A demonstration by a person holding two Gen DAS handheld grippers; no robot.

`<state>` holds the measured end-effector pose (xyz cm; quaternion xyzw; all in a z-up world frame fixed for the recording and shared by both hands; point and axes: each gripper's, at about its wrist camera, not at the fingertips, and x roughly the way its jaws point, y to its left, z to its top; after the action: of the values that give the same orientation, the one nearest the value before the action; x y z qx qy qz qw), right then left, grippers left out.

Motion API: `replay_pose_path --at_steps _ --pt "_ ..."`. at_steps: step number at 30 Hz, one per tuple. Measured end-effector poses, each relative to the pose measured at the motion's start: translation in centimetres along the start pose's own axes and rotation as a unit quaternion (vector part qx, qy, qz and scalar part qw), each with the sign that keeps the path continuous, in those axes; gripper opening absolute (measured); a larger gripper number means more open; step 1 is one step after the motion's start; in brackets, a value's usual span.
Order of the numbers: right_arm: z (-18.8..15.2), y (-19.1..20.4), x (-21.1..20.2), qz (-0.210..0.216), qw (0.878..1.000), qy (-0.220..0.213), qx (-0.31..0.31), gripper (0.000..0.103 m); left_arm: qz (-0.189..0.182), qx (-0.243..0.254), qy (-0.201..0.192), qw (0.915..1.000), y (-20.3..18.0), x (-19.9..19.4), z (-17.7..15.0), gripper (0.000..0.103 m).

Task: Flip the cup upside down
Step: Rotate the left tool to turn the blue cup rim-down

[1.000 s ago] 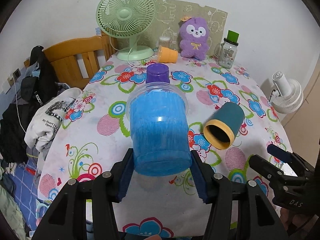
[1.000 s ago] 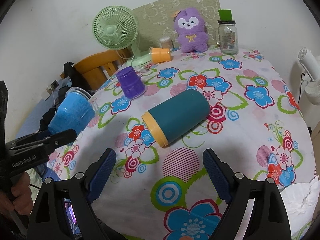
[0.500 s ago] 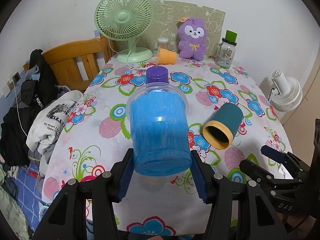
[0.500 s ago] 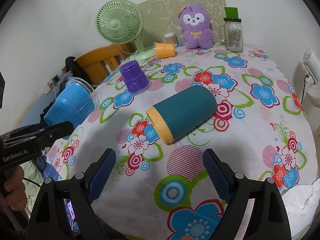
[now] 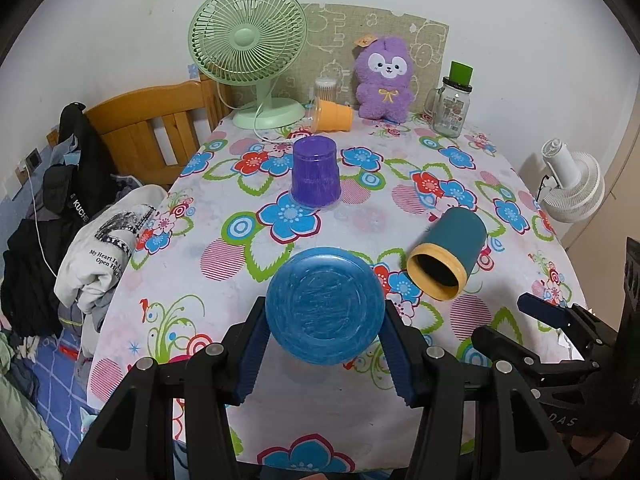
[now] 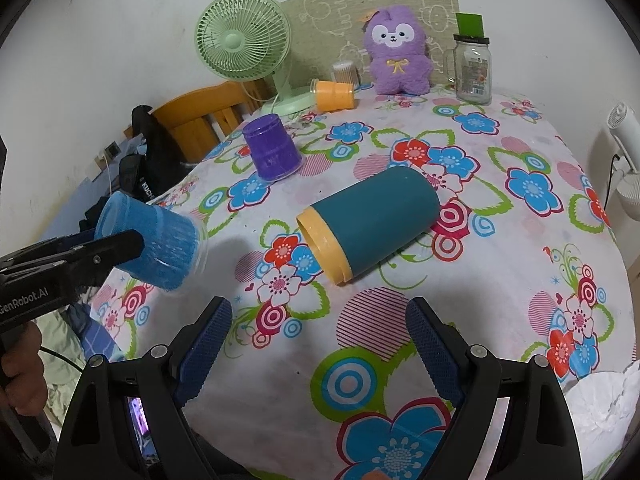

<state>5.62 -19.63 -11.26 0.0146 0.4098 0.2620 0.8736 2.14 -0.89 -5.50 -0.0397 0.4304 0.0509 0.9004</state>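
My left gripper [image 5: 325,320] is shut on a blue plastic cup [image 5: 325,307]. In the left wrist view its flat base faces the camera. In the right wrist view the blue cup [image 6: 154,240] hangs above the table's left edge, tilted, mouth pointing down and to the right. A teal cup with a yellow rim [image 6: 370,222] lies on its side mid-table, also seen from the left wrist [image 5: 450,258]. My right gripper [image 6: 318,342] is open and empty, just short of the teal cup.
A purple cup [image 5: 315,172] stands upside down further back. An orange cup [image 5: 334,114] lies on its side by a green fan [image 5: 250,50]. A purple plush [image 5: 386,76] and a glass jar [image 5: 450,100] stand at the back. A wooden chair [image 5: 152,128] with clothes is at the left.
The left gripper has rotated the blue cup: its side and rim faced the camera before, now its base does, and the mouth tips down toward the table. The right gripper barely moved.
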Motion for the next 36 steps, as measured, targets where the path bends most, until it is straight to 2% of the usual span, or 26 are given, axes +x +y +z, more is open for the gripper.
replay_pose_path --at_steps 36 --pt "-0.2 -0.7 -0.4 -0.011 1.0 0.0 0.003 0.09 -0.01 0.008 0.004 0.9999 -1.6 0.2 1.0 0.057"
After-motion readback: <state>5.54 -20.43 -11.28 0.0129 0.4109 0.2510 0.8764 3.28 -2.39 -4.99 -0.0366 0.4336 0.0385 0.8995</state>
